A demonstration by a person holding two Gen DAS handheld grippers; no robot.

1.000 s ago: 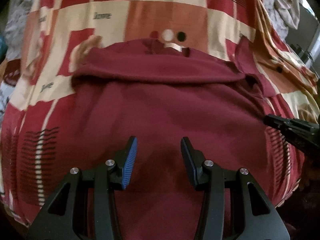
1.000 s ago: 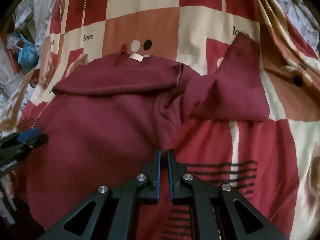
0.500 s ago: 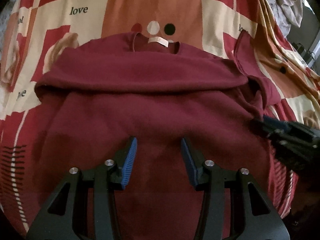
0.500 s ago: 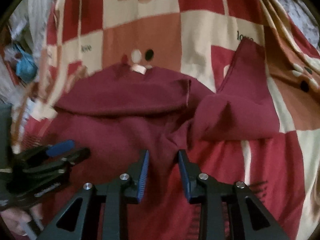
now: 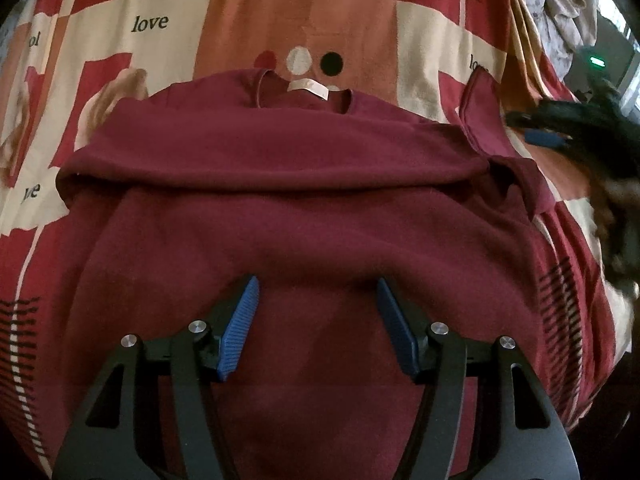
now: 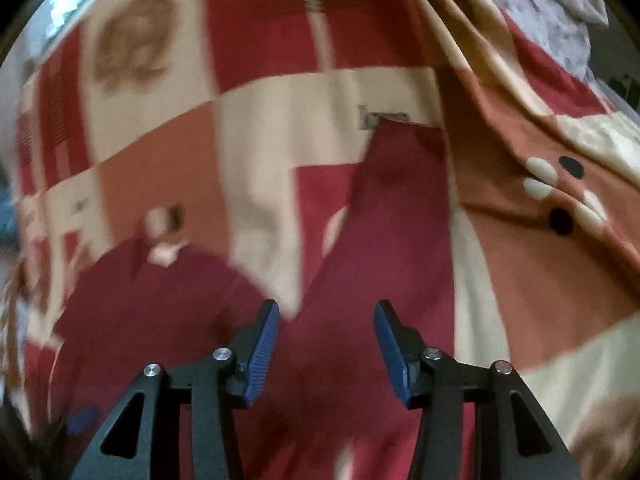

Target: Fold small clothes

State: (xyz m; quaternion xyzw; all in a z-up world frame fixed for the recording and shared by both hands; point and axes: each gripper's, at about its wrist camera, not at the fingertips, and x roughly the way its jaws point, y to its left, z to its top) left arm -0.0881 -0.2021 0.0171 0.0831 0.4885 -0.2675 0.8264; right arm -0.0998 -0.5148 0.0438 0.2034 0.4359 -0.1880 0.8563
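The maroon shirt (image 5: 304,208) lay spread on the patchwork bedspread (image 5: 352,12), collar at 12 o'clock, one sleeve (image 6: 392,216) sticking out toward 1 o'clock. The left tool (image 5: 316,292) hovered over the hem, blue pads apart, gripping nothing. The right tool (image 6: 326,316) was spread too, over that sleeve; pretty blurry view.

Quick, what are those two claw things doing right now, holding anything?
Left gripper: open, holding nothing, over the shirt.
Right gripper: open, holding nothing, over the shirt's sleeve.
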